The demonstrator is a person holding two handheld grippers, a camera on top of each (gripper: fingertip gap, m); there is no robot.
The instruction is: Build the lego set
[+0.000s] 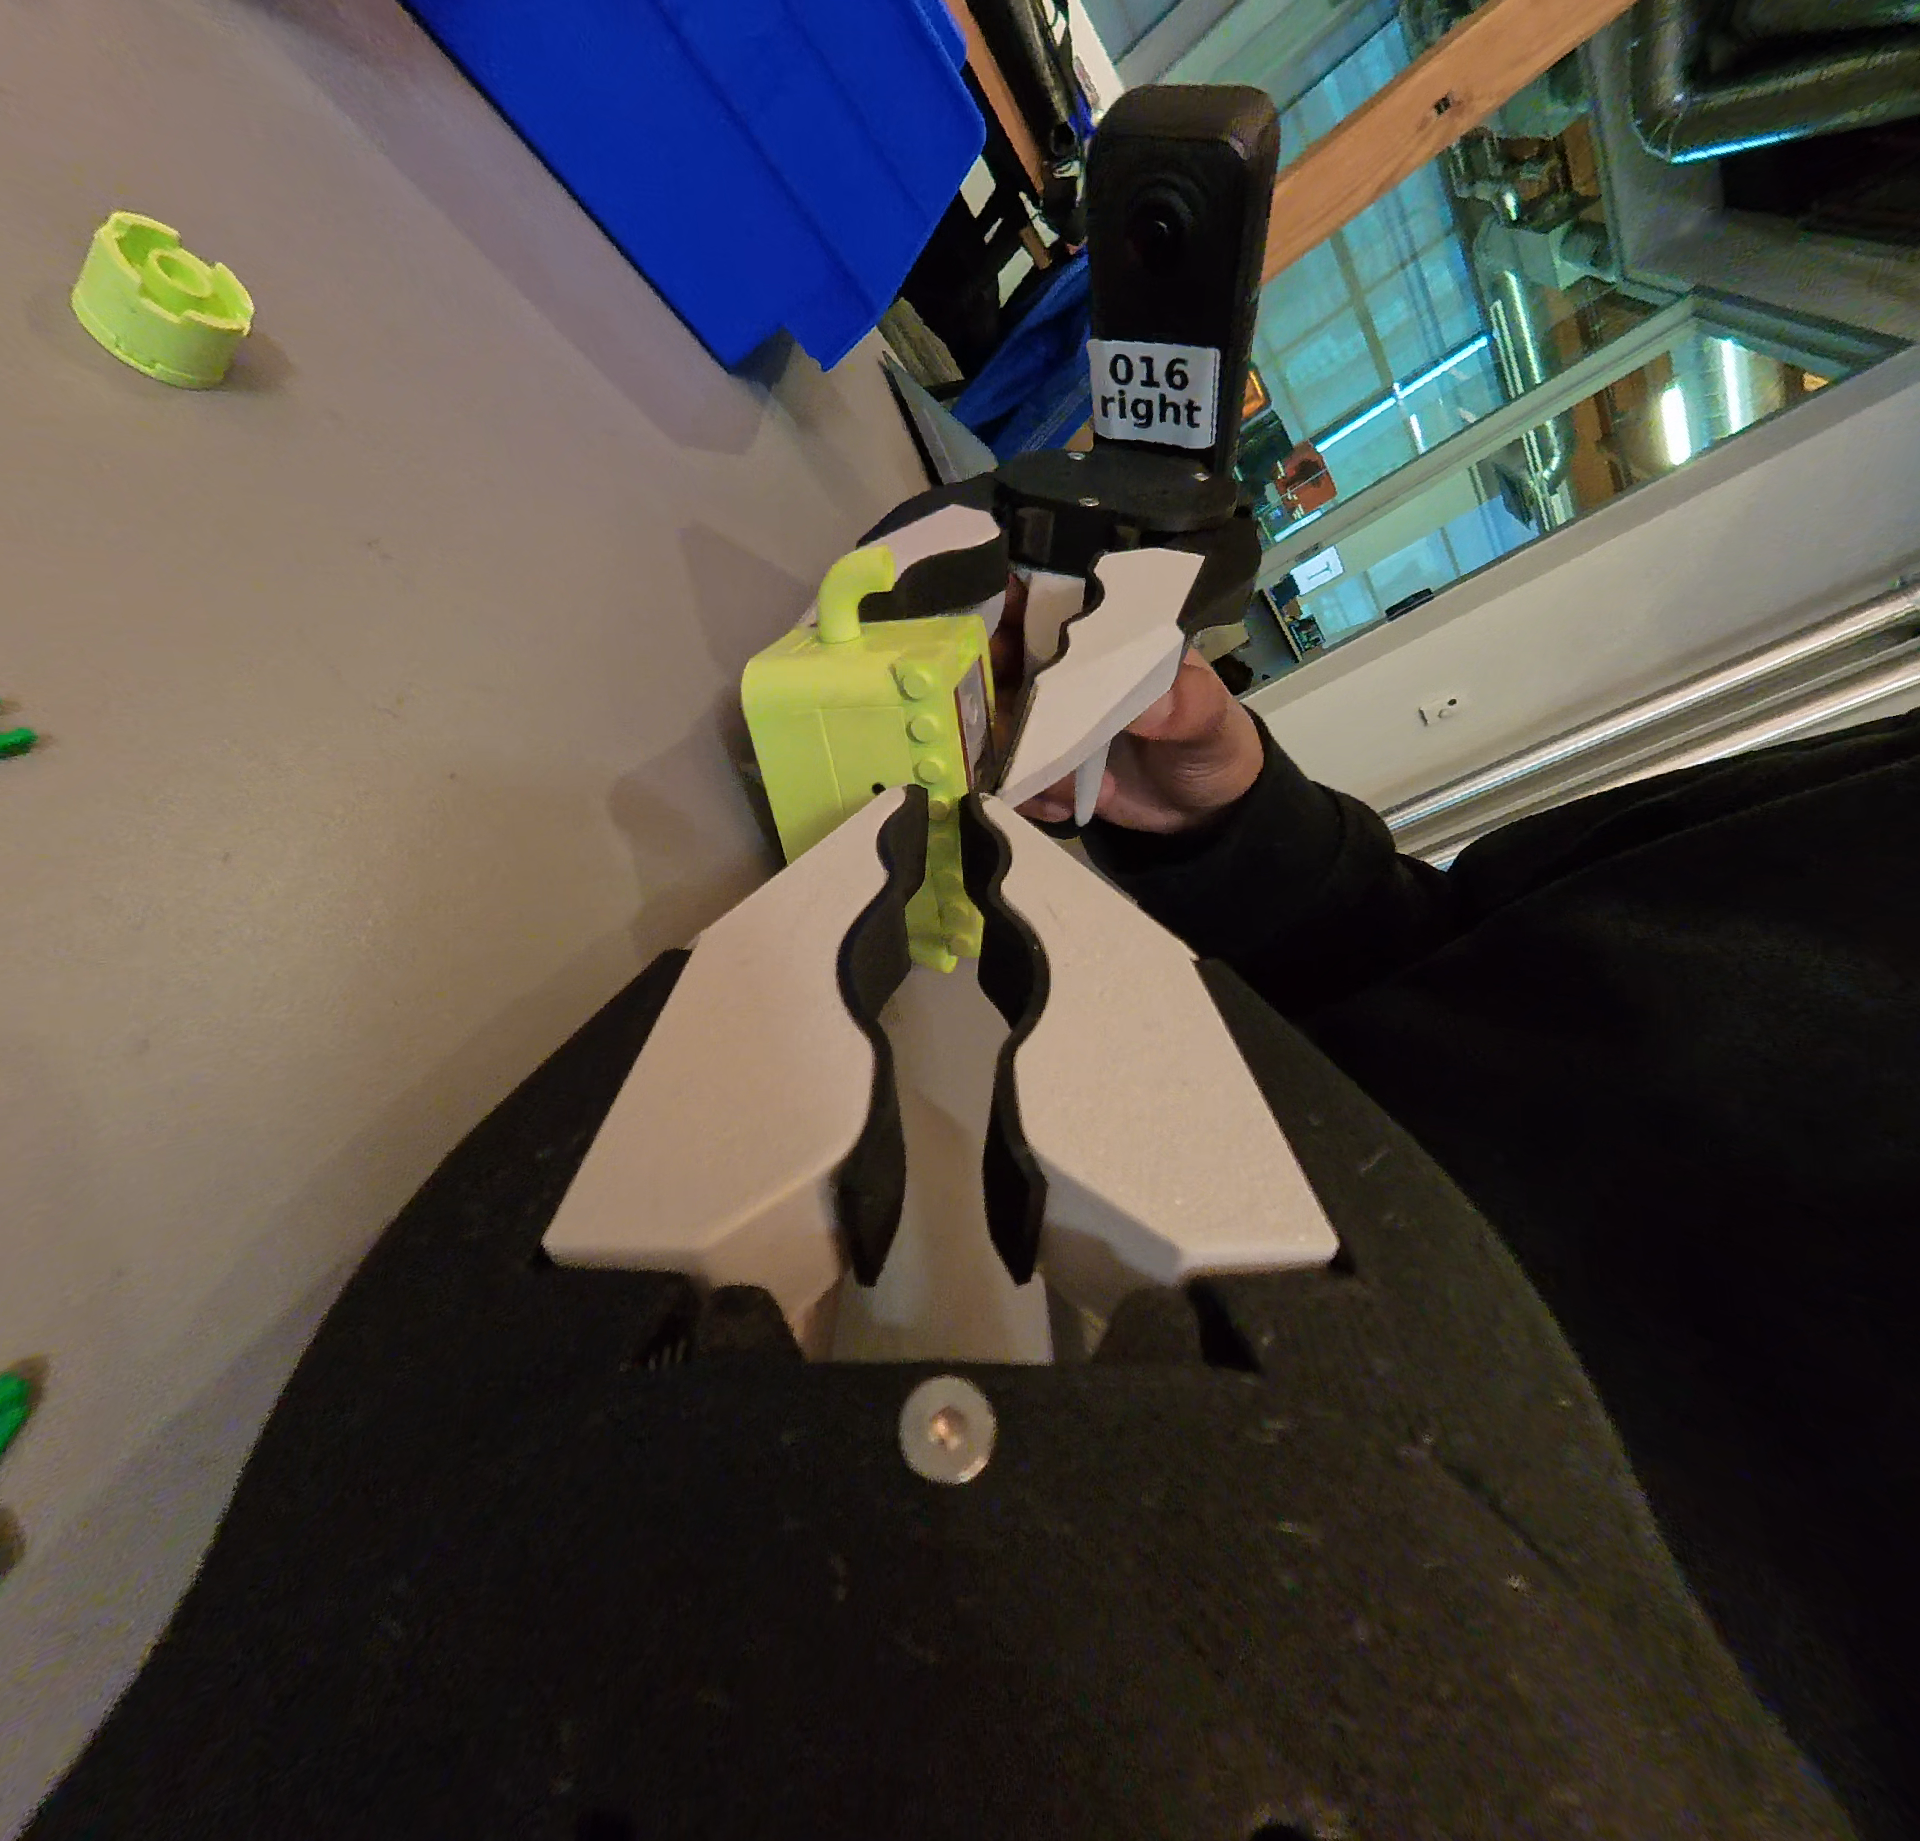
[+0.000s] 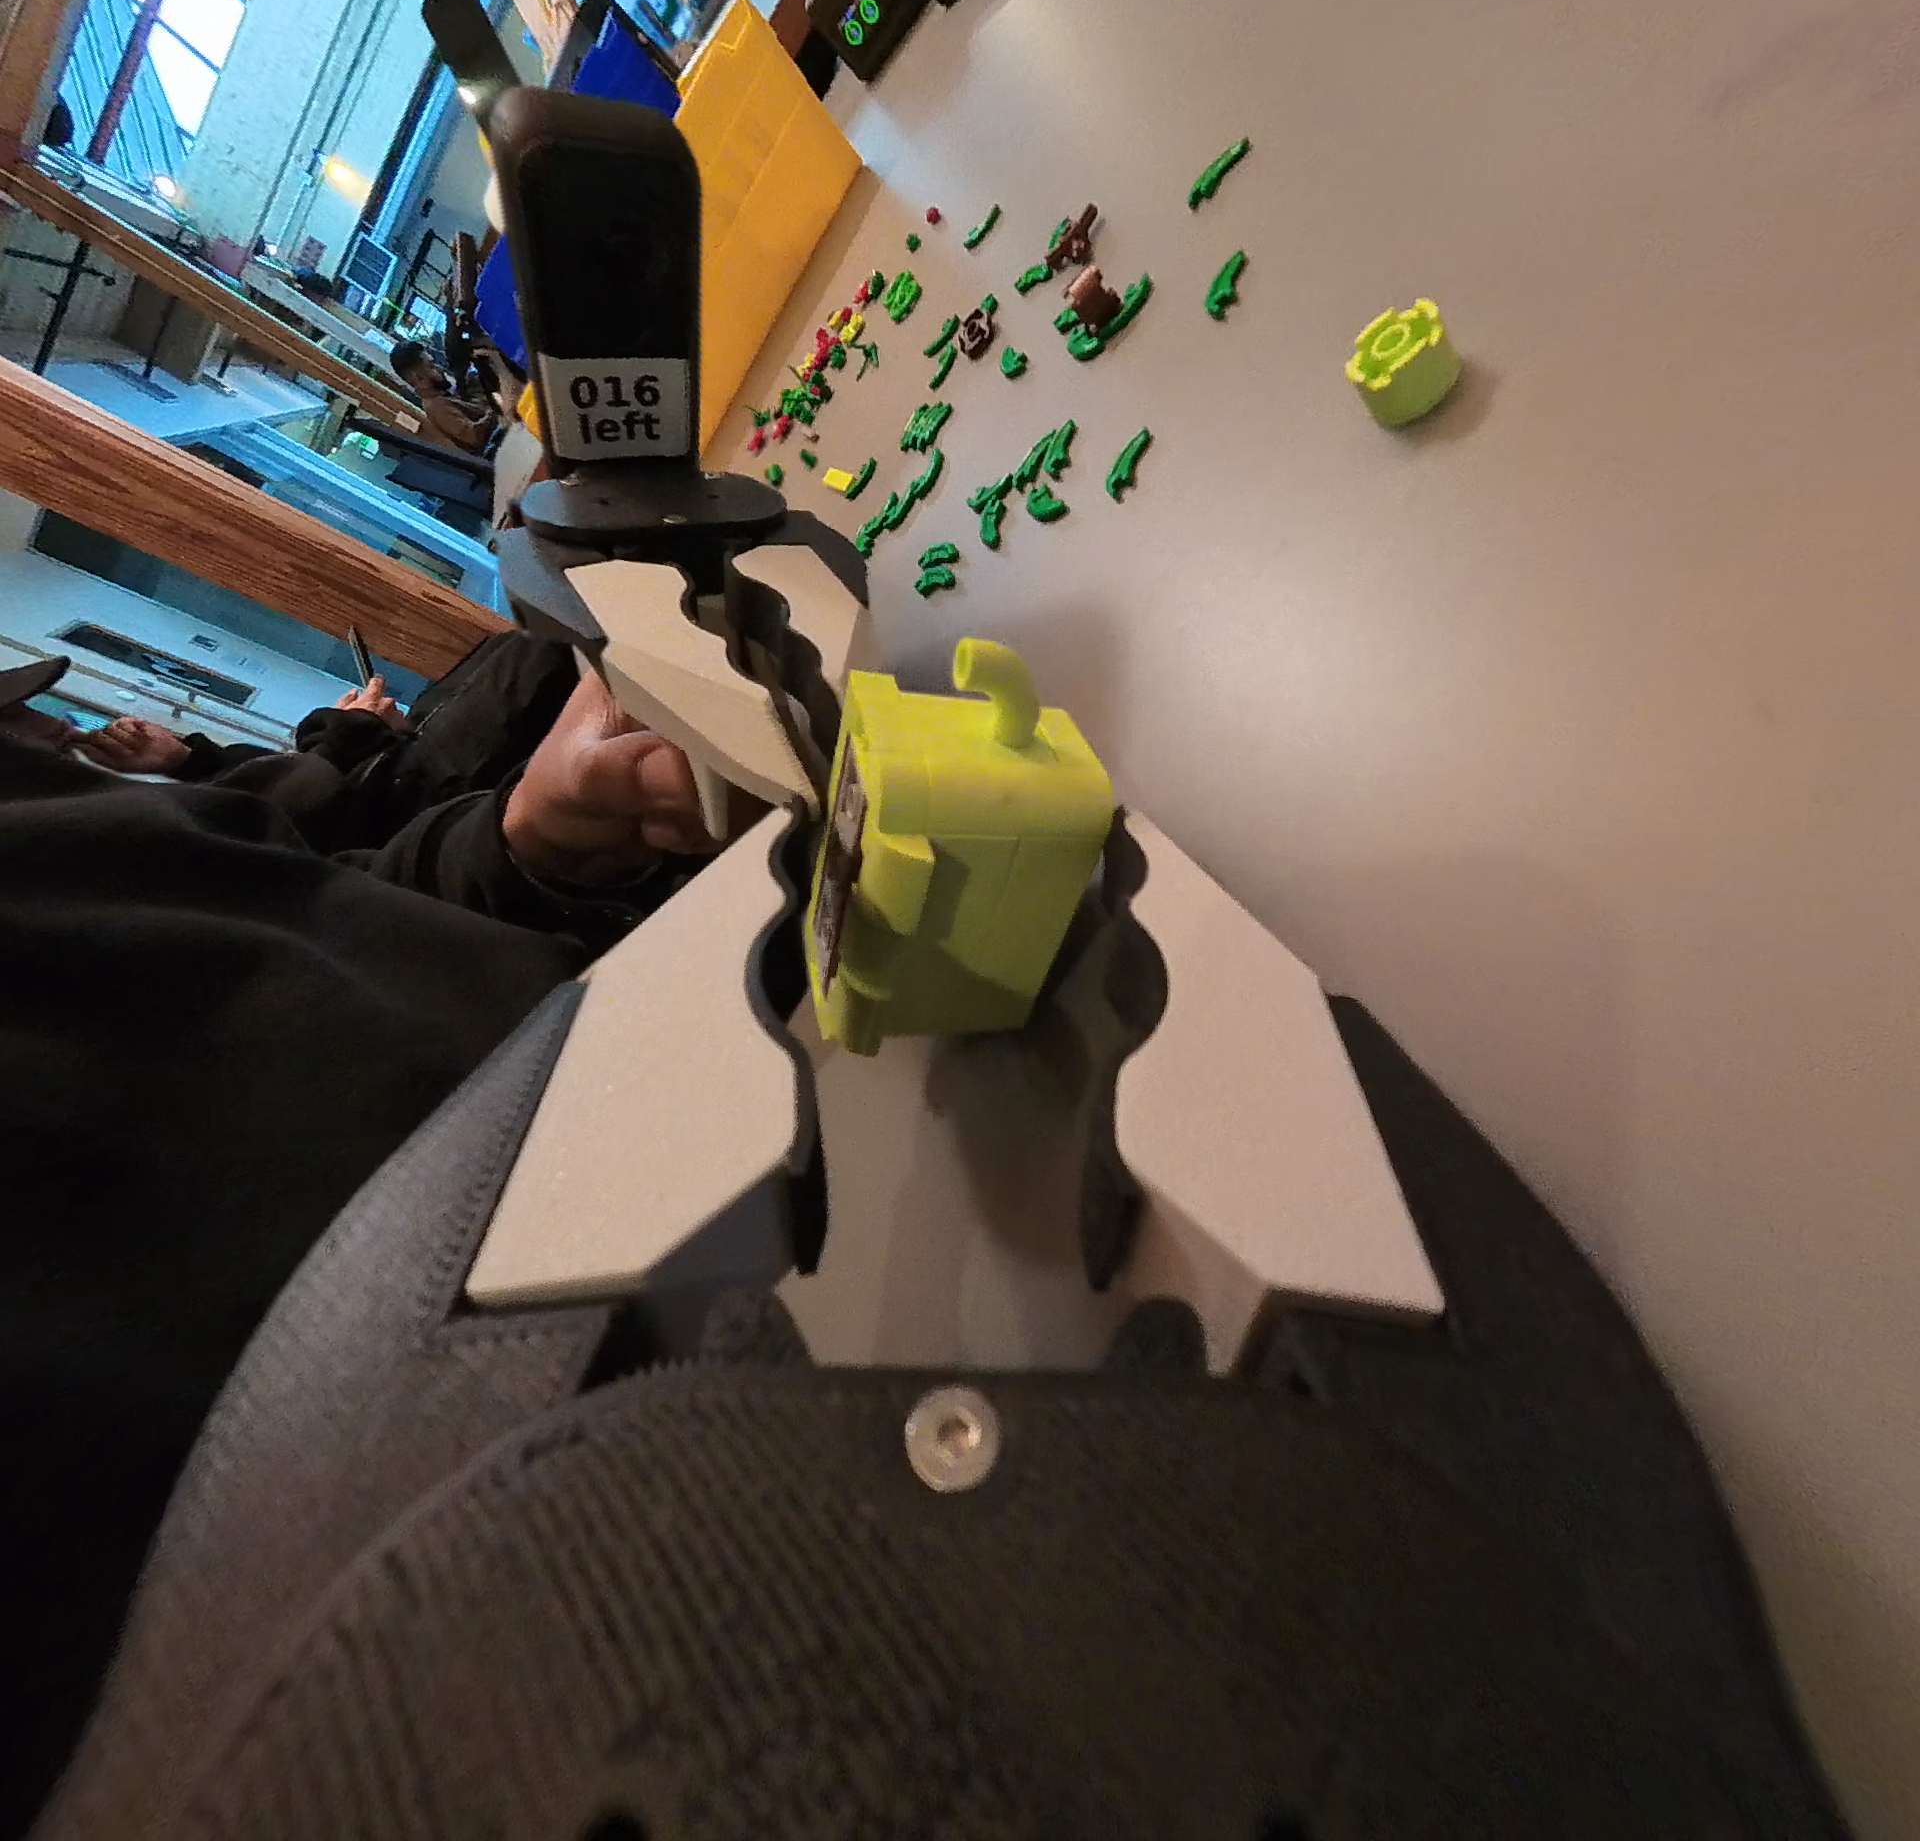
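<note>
- The right claw (image 2: 951, 918) holds the boxy lime-green plastic brick block with a hooked peg on top (image 2: 966, 856). Its two fingers are spread about as wide as the block and press on both sides.
- The left claw (image 1: 940, 825) is almost closed. It pinches a thin lime-green strip with round studs (image 1: 940, 898) right at the side of the block.
- Both claws meet at the block, which is lifted up, close to the grey tabletop (image 2: 1455, 752).
- A round lime-green plastic piece (image 2: 1403, 363) sits alone on the tabletop, with lots of bare room around it.
- Many small dark-green leaf pieces (image 2: 1023, 482) and some brown and red bits lie scattered farther off.
- A big blue plastic bin (image 1: 675, 108) and a yellow plastic bin (image 2: 758, 181) stand at the tabletop's far edge.
- Each claw's black camera carries a white sticker with black writing (image 2: 616, 407).
</note>
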